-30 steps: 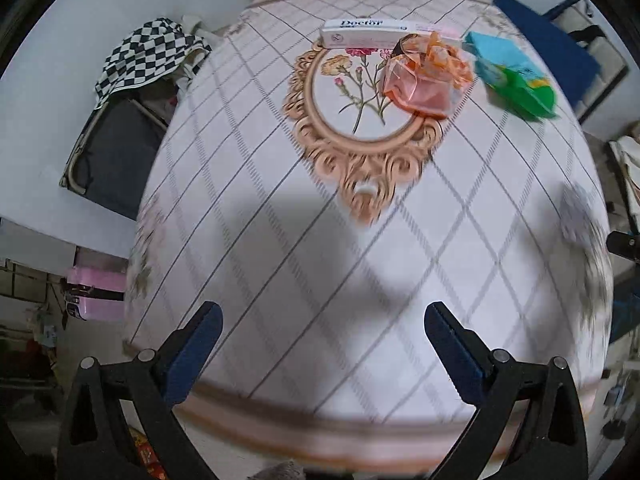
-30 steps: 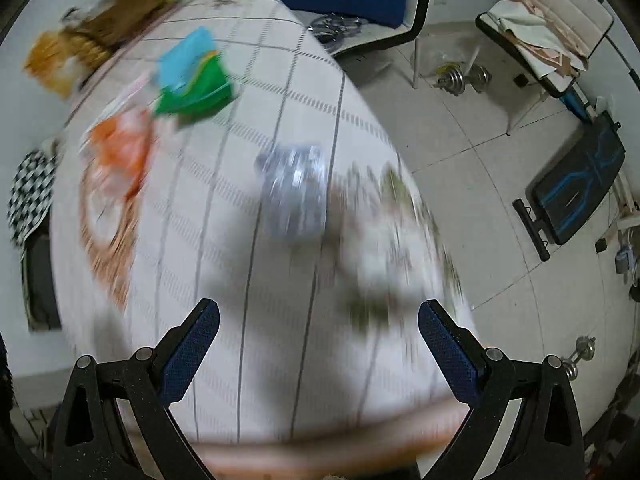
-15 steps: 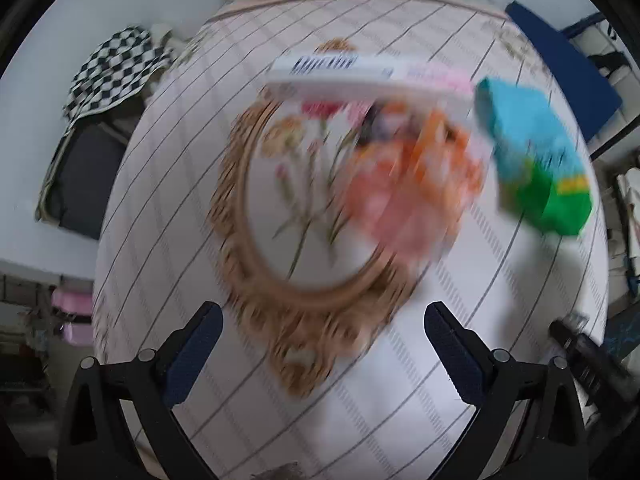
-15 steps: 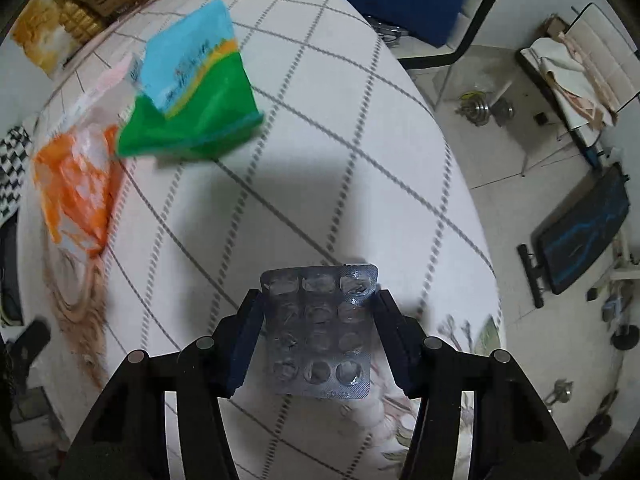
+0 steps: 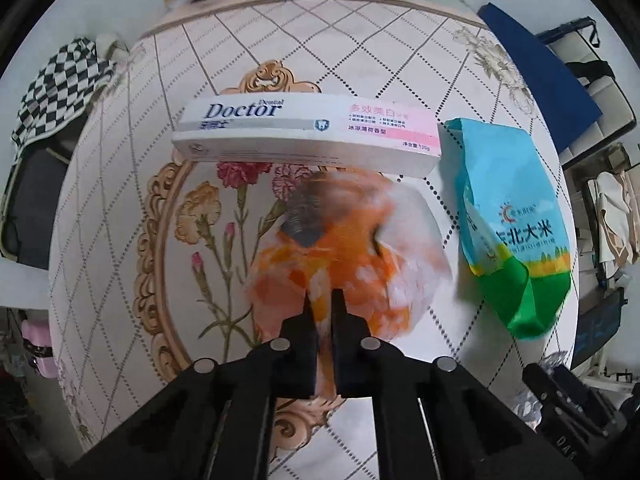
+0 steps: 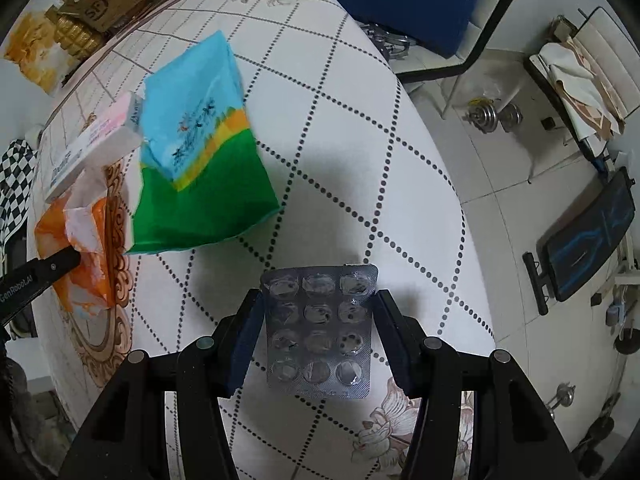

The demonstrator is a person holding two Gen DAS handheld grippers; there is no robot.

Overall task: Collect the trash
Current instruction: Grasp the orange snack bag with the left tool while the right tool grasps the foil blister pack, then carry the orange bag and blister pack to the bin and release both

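Trash items: four lie on the bench (image 5: 120, 208) – one toothpaste box, one orange wrapper, one rice bag, one blister pack.
Toothpaste box (image 5: 308, 136): one, white and pink, lying flat; taken as the landmark here.
Orange wrapper (image 5: 360, 256): one crumpled orange-and-white plastic piece, just in front of the toothpaste box and touching its near edge, over the flower medallion printed on the bench cloth.
Rice bag (image 5: 512, 232): one, blue on top and green below, lying flat just to the right of the toothpaste box's pink end.
Blister pack (image 6: 320, 328): one silver sheet with twelve pockets in four rows of three, well to the right of the toothpaste box, past the rice bag, near the bench's right edge.
Left gripper (image 5: 322, 300): one, pointing steeply down; its jaws have just been closing and now stand almost together, pinching a fold of the orange wrapper.
Right gripper (image 6: 318, 308): one, pointing steeply down over the bench; its jaws are part-way closed, each pad pressed against a long side of the blister pack, which sits between them.
Left gripper in the right wrist view (image 6: 52, 268): its black finger shows at the left edge, on the orange wrapper.
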